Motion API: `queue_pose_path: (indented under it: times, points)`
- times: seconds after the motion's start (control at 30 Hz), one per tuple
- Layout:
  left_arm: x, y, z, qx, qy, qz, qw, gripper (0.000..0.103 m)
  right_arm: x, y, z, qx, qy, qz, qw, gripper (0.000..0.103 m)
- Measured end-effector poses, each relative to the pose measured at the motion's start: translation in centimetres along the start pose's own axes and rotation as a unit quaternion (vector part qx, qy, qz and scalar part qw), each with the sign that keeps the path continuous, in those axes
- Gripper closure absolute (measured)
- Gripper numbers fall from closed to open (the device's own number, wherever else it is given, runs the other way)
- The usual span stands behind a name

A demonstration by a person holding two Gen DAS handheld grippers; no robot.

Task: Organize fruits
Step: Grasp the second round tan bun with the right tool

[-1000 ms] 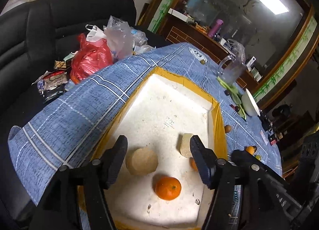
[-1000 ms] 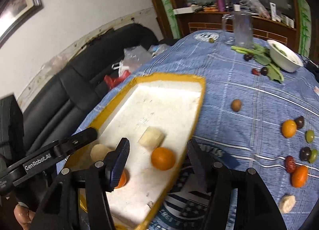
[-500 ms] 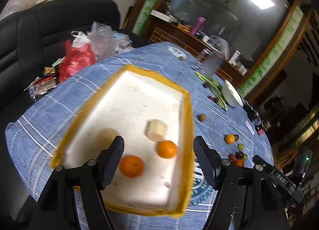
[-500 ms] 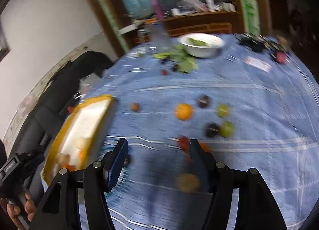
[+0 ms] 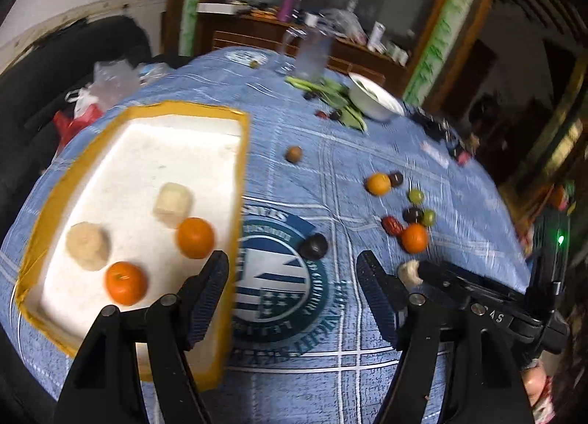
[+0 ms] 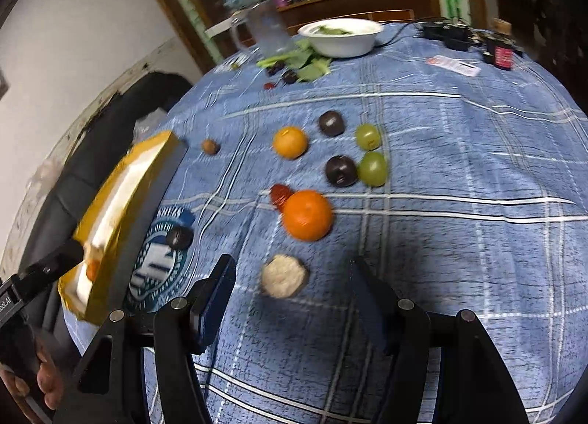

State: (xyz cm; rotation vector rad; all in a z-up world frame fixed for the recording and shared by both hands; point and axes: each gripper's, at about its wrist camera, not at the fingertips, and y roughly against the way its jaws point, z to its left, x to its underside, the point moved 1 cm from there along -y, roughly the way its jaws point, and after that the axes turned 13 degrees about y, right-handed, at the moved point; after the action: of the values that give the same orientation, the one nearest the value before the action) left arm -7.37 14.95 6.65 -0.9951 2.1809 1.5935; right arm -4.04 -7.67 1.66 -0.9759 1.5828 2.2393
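Observation:
A white foam tray with a yellow rim holds two oranges and two pale peeled fruit chunks. My left gripper is open and empty above the tablecloth's round emblem, its left finger over the tray's right rim. A dark plum lies just ahead of it. My right gripper is open over a pale peeled chunk lying on the cloth. Beyond that chunk are an orange, a red date, dark plums, green grapes and a second orange.
A white bowl, green leaves and a clear jug stand at the table's far side. A small brown fruit lies alone near the tray. Black chairs with plastic bags sit left of the table. Small gadgets lie far right.
Both grippers swung right, away from the tray. The left now looks at the emblem beside the tray. The right has come over the loose fruit and the pale chunk. Both stayed open.

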Motion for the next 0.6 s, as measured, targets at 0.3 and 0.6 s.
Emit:
queue_pose_path:
  times: [0.3,0.6]
  points:
    - [-0.2,-5.7,-2.4,-0.029,-0.052,0.034,0.9976,0.051,0.4,-1.9,1.7,0.008,0.043,0.03,0.999,0.035]
    - [-0.3,-8.1,-3.0,-0.07,-0.09,0.028,0.9931,0.061,0.5,-2.4,2.8,0.046,0.093,0.029,0.994,0.042]
